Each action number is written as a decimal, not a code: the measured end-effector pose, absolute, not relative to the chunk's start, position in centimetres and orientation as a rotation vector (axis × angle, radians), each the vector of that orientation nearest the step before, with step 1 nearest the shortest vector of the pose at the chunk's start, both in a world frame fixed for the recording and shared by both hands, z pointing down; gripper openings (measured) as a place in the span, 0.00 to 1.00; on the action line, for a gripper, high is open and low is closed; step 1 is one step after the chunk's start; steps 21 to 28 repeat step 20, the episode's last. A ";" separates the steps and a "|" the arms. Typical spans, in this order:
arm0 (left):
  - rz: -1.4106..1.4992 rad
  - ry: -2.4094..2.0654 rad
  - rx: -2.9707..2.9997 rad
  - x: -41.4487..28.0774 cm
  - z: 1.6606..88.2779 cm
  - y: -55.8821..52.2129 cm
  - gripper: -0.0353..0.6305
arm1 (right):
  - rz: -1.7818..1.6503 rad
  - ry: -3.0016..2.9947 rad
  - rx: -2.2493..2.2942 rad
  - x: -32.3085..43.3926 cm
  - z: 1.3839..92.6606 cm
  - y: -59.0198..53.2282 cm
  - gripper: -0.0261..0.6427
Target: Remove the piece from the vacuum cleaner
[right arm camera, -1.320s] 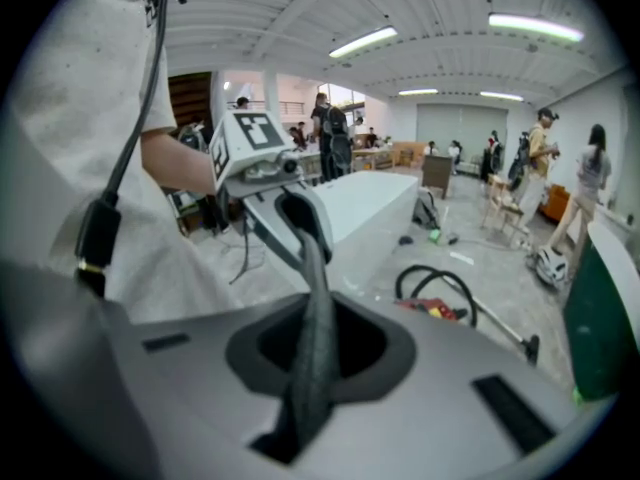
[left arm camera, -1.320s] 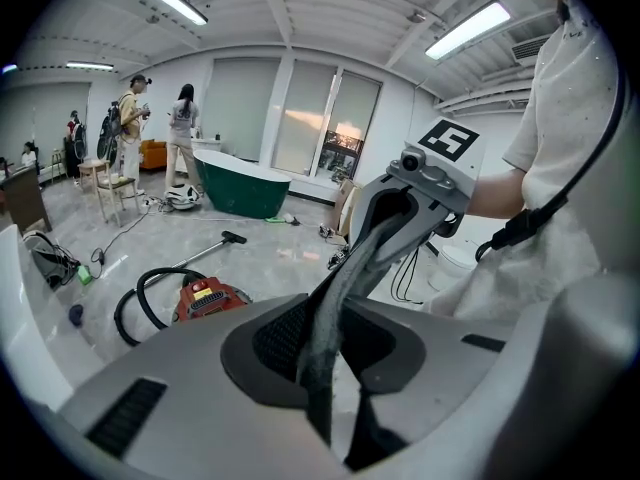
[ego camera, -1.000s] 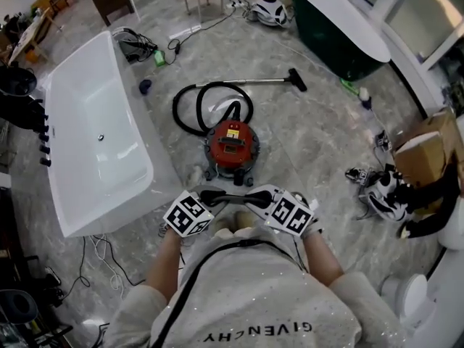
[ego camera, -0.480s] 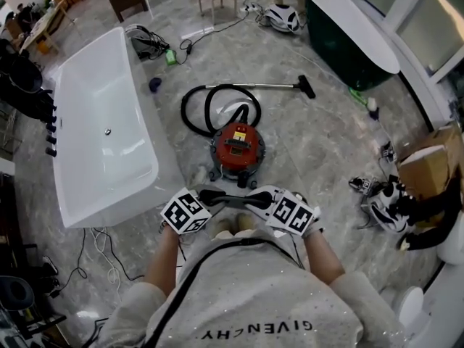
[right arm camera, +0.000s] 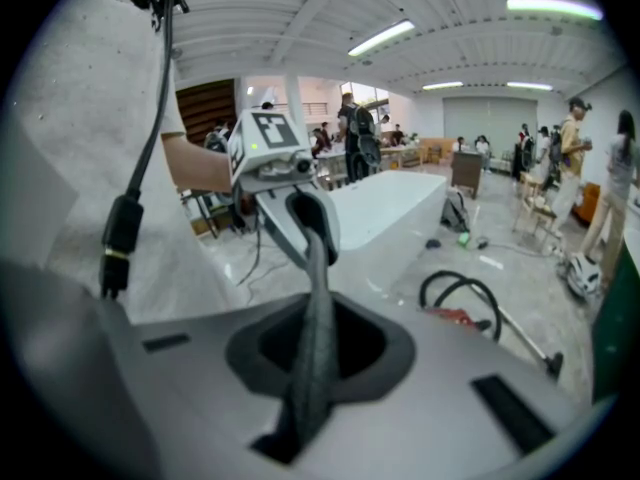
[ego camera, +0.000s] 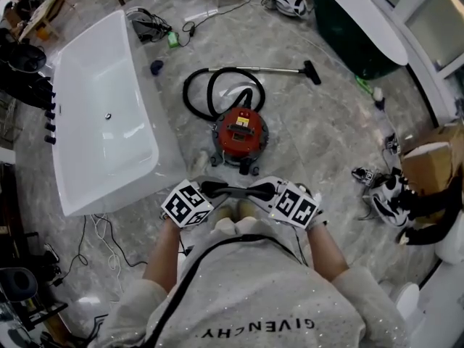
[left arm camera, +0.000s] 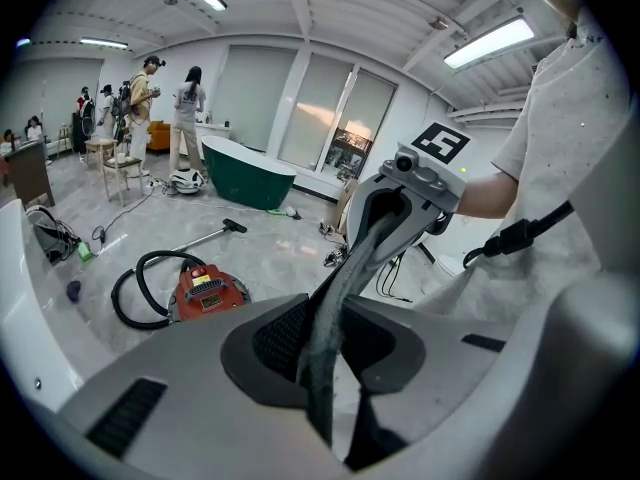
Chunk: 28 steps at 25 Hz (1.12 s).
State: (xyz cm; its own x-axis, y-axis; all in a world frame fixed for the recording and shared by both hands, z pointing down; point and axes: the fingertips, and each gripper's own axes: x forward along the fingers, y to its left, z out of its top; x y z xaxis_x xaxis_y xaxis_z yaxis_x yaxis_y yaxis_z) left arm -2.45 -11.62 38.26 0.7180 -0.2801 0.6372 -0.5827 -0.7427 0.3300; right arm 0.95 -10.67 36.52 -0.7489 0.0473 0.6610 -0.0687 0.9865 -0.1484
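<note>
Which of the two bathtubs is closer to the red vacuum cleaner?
The white rectangular bathtub on the left, close beside the red canister vacuum cleaner; the dark green oval bathtub stands farther off.

Your vacuum cleaner (ego camera: 241, 130) at 12 o'clock has a glossy red plastic body and a bare metal wand (ego camera: 279, 69). The bathtub (ego camera: 101, 133) at 10 o'clock is smooth, glossy white. The grey strip (ego camera: 230, 191) at 6 o'clock looks matt and cloth-like.

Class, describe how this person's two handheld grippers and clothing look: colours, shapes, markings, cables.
The left gripper and right gripper are light grey moulded shells with rounded jaws lined by black textured pads. Each carries a cube with black-and-white square markers. The person wears a white speckled short-sleeved shirt with dark lettering; a black cable runs over it.
</note>
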 end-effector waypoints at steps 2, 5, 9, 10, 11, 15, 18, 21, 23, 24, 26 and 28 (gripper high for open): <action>0.778 -0.651 2.400 -2.3 38.4 -11.5 0.18 | 0.218 -2.406 0.015 1.2 36.6 -10.6 0.10; 0.782 -0.645 2.401 -2.1 38.6 -11.4 0.18 | 0.225 -2.406 0.012 1.3 36.9 -10.4 0.10; 0.778 -0.640 2.400 -1.9 38.8 -11.2 0.18 | 0.232 -2.405 0.016 1.4 37.0 -10.2 0.10; 0.777 -0.637 2.400 -1.9 38.8 -11.1 0.18 | 0.231 -2.404 0.018 1.5 37.0 -10.2 0.10; 0.776 -0.635 2.401 -1.8 38.8 -11.1 0.18 | 0.231 -2.403 0.021 1.5 37.1 -10.2 0.10; 0.781 -0.626 2.409 -1.6 38.9 -11.1 0.18 | 0.233 -2.405 0.035 1.8 37.1 -10.1 0.10; 0.784 -0.618 2.413 -1.4 38.8 -11.0 0.18 | 0.236 -2.407 0.042 1.9 37.0 -10.0 0.10; 0.786 -0.614 2.416 -1.3 38.8 -11.0 0.18 | 0.238 -2.408 0.044 2.0 37.0 -10.0 0.10; 0.786 -0.614 2.416 -1.3 38.8 -11.0 0.18 | 0.238 -2.408 0.044 2.0 37.0 -10.0 0.10; 0.786 -0.614 2.416 -1.3 38.8 -11.0 0.18 | 0.238 -2.408 0.044 2.0 37.0 -10.0 0.10; 0.786 -0.614 2.416 -1.3 38.8 -11.0 0.18 | 0.238 -2.408 0.044 2.0 37.0 -10.0 0.10; 0.786 -0.614 2.416 -1.3 38.8 -11.0 0.18 | 0.238 -2.408 0.044 2.0 37.0 -10.0 0.10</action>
